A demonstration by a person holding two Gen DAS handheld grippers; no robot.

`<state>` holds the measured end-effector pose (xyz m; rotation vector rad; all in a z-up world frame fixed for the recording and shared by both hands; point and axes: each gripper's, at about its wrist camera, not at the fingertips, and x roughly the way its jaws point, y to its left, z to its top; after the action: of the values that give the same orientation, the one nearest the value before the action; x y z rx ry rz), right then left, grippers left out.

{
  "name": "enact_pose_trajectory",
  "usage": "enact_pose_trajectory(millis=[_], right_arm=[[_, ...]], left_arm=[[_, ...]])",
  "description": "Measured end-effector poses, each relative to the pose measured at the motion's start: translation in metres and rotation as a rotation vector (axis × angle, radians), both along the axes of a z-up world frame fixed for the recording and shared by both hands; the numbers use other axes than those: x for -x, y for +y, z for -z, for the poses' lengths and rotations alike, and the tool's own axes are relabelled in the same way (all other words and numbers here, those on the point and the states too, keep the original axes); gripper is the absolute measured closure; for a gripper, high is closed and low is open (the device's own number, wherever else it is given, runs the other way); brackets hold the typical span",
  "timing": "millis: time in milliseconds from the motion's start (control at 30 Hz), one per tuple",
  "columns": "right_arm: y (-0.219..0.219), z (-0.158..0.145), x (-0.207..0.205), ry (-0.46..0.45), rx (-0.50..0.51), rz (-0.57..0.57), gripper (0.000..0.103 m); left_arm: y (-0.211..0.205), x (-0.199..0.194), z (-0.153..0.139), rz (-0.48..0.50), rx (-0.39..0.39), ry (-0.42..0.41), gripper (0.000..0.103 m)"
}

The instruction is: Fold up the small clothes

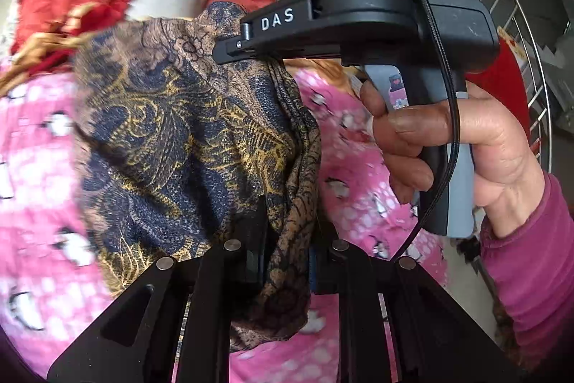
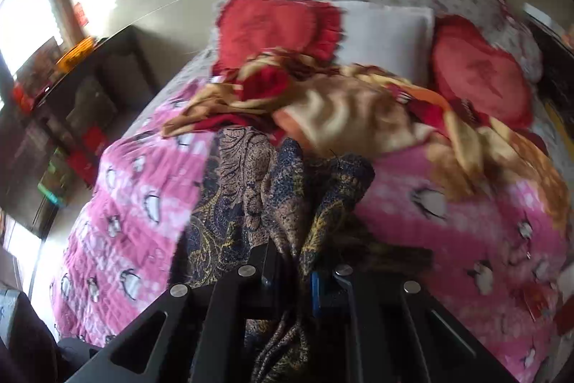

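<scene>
A small patterned garment [image 1: 186,139], brown, navy and gold, hangs lifted above a pink penguin-print bedcover [image 1: 36,167]. My left gripper [image 1: 288,239] is shut on one edge of it, cloth bunched between the fingers. My right gripper [image 1: 233,51] shows in the left wrist view, held by a hand at the right, shut on the garment's upper edge. In the right wrist view the right gripper [image 2: 296,261] is shut on the garment [image 2: 251,189], which drapes down toward the bedcover [image 2: 136,189].
A red and tan blanket [image 2: 340,110] lies crumpled at the head of the bed, with red heart-shaped cushions [image 2: 272,24] and a white pillow [image 2: 387,34]. A dark shelf unit [image 2: 71,117] stands left of the bed. A metal rail [image 1: 531,67] is on the right.
</scene>
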<state>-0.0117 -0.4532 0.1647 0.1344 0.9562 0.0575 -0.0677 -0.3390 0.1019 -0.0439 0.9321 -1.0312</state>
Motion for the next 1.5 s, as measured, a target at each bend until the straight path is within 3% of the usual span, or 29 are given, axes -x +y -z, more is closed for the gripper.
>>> enact_pose_trajectory(millis=[200, 333, 367, 433, 500, 533, 567, 633, 767, 900, 933, 967, 1000, 1033, 1067, 1167, 1200, 1300, 1433, 1500], right_arm=[[-0.050, 0.031, 0.010, 0.048, 0.014, 0.084, 0.092], [-0.061, 0.058, 0.007, 0.067, 0.050, 0.133, 0.092], [-0.062, 0.062, 0.009, 0.062, 0.053, 0.141, 0.092], [-0.065, 0.064, 0.014, 0.049, 0.030, 0.157, 0.090], [-0.072, 0.056, 0.028, 0.035, -0.005, 0.196, 0.071], [-0.074, 0.051, 0.033, 0.023, -0.009, 0.215, 0.056], [-0.075, 0.044, 0.044, -0.003, -0.019, 0.225, 0.051], [-0.071, 0.030, 0.069, -0.039, -0.062, 0.216, 0.051], [-0.038, 0.024, 0.109, -0.071, -0.157, 0.087, 0.052], [-0.003, 0.052, 0.128, -0.011, -0.107, 0.007, 0.063], [-0.001, 0.068, 0.131, 0.027, -0.066, 0.022, 0.065], [-0.002, 0.082, 0.132, 0.068, -0.014, 0.047, 0.074], [-0.006, 0.097, 0.134, 0.114, 0.045, 0.074, 0.075], [-0.010, 0.111, 0.137, 0.156, 0.084, 0.098, 0.075], [-0.018, 0.117, 0.142, 0.159, 0.045, 0.111, 0.075], [-0.040, 0.102, 0.155, 0.095, -0.144, 0.161, 0.074], [-0.045, 0.090, 0.159, 0.036, -0.184, 0.172, 0.074], [-0.047, 0.074, 0.153, -0.036, -0.178, 0.182, 0.074], [-0.045, 0.090, 0.123, 0.007, -0.147, 0.203, 0.074], [-0.053, 0.097, 0.116, 0.012, -0.169, 0.219, 0.091]], left_arm=[[-0.047, 0.009, 0.027, 0.025, -0.064, 0.034, 0.088], [-0.048, 0.008, 0.032, 0.043, -0.102, 0.060, 0.087], [-0.042, 0.006, 0.030, 0.051, -0.114, 0.085, 0.085], [-0.030, 0.006, 0.024, 0.063, -0.116, 0.086, 0.065], [0.000, 0.009, 0.009, 0.050, -0.094, 0.033, 0.048], [0.010, 0.012, 0.003, 0.038, -0.088, 0.011, 0.041], [0.027, 0.013, -0.003, 0.017, -0.080, -0.025, 0.039], [0.048, 0.011, -0.005, -0.020, -0.090, -0.076, 0.038], [0.057, 0.001, 0.018, -0.118, -0.216, -0.109, 0.038], [0.058, -0.004, 0.062, -0.139, -0.302, -0.014, 0.038], [0.056, -0.005, 0.073, -0.141, -0.321, -0.003, 0.038], [0.054, -0.004, 0.083, -0.138, -0.341, 0.001, 0.038], [0.054, -0.002, 0.089, -0.132, -0.354, 0.004, 0.038], [0.057, 0.001, 0.091, -0.129, -0.354, 0.005, 0.038], [0.058, 0.002, 0.092, -0.128, -0.348, 0.000, 0.038], [0.062, 0.003, 0.091, -0.124, -0.337, 0.008, 0.038], [0.062, 0.001, 0.092, -0.128, -0.335, 0.019, 0.038], [0.062, -0.001, 0.090, -0.135, -0.335, 0.019, 0.038], [0.058, 0.003, 0.091, -0.139, -0.343, 0.006, 0.038], [0.055, 0.003, 0.091, -0.132, -0.343, 0.007, 0.038]])
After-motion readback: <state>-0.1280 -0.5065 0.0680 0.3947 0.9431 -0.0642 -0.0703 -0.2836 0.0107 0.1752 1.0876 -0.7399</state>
